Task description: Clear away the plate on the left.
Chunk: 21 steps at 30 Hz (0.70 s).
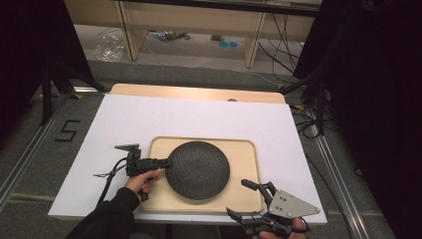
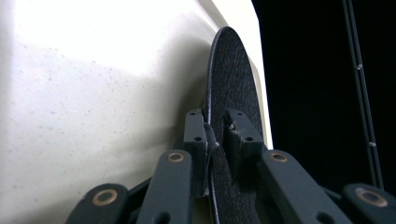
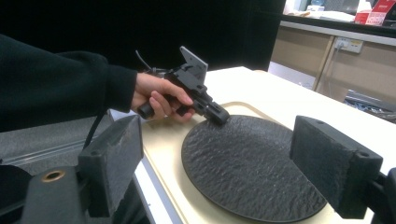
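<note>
High view: left tongs point(image 1: 166, 162) pinch plate point(image 1: 199, 170) rim; right tongs point(image 1: 247, 199) spread wide, empty.

Left tool point(image 2: 217, 140) clamps dark plate's point(image 2: 233, 74) rim over cream tray point(image 2: 93, 93).

Right hand-held gripper point(image 1: 251, 200) being cut off by the high view's bottom edge, plate point(image 2: 231, 84) running out of the left gripper view's bottom edge, small blue items point(image 1: 228, 44) on the floor being too small to identify
</note>
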Each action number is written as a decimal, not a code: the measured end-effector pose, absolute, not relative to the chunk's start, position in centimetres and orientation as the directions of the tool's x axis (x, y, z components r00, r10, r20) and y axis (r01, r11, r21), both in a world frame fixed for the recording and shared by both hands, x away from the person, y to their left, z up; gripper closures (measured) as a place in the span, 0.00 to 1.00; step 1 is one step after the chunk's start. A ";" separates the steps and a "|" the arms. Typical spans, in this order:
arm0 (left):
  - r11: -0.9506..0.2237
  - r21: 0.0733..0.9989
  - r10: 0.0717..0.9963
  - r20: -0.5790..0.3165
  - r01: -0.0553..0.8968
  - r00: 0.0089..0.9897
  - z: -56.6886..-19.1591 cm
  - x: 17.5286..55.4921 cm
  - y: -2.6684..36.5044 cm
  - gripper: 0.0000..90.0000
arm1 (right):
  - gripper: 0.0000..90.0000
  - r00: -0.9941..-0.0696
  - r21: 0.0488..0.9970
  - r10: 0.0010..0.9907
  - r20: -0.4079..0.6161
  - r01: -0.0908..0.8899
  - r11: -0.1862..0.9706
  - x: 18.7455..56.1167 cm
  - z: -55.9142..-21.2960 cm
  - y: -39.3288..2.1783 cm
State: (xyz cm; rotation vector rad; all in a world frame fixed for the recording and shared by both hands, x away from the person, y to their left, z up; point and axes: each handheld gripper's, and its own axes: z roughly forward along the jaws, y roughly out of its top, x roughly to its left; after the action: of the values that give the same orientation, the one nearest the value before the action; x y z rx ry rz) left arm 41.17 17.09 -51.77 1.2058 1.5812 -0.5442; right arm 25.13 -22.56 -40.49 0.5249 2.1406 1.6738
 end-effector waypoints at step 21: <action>0.348 0.240 0.422 -0.903 0.906 0.078 -51.7 41.4 17.4 0.63 | 0.20 -0.861 0.972 0.504 -0.062 0.062 0.226 25.1 -40.5 -22.6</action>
State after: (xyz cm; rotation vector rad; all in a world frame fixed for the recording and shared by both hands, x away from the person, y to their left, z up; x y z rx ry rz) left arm 41.42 17.37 -51.74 1.2504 1.5302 -0.5620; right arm 25.08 -22.60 -40.51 0.5239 2.1412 1.6719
